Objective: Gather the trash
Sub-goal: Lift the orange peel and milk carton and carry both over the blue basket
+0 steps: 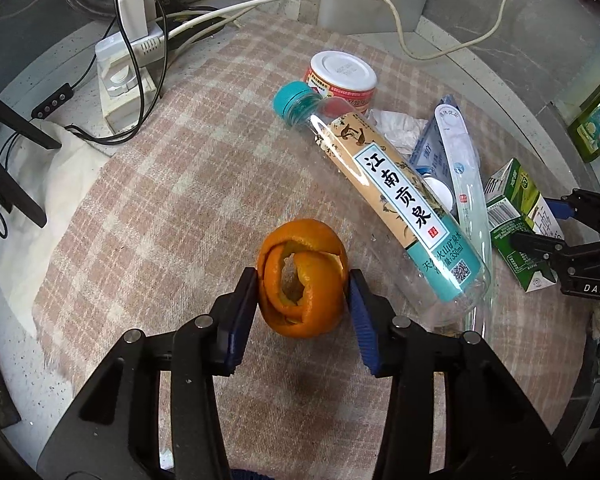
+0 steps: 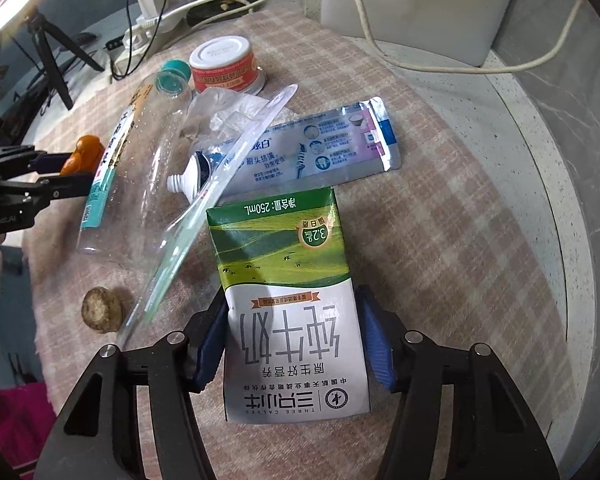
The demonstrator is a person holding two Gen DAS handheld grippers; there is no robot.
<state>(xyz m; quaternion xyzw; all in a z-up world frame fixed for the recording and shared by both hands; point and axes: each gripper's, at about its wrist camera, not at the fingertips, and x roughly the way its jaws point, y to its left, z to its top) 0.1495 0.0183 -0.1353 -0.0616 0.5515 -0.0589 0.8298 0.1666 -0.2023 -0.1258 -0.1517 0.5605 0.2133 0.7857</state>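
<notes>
- Left gripper [image 1: 303, 294] — pads pressed on both sides of the curled orange peel [image 1: 303, 278], peel pinched just over the checked cloth [image 1: 159, 200]; whether it is off the cloth I cannot tell.
- Step in hand, as I judge it: the grasp — both grippers are taking one piece of trash each; no bin shows in either view.
- Clear water bottle [image 1: 384, 204] lies on its side just right of the peel, teal cap; label reads 江南贡泉, 350ml, with a QR code.
- Behind it: a red-and-white tub [image 1: 342, 80] with a white lid, its print too small to read, and crumpled tissue [image 1: 396, 130].
- Toothpaste tube [image 2: 300, 152], flattened, cap off — writing partly readable, 刷头挤满.
- Clear toothbrush pack [image 2: 203, 216] leans across the tube and bottle.
- Small brown round lump [image 2: 99, 310] sits alone near the cloth's edge.
- Right gripper [image 2: 293, 338] — jaws mid-width around the milk carton [image 2: 283, 280]; left pad touching, right pad close, contact unclear.
- Carton reads 纯牛奶, THREE CALVES, 250mL, 3.2g.
- Next move calls for a firm squeeze on the carton, then lifting both clear without snagging the leaning pack.
</notes>
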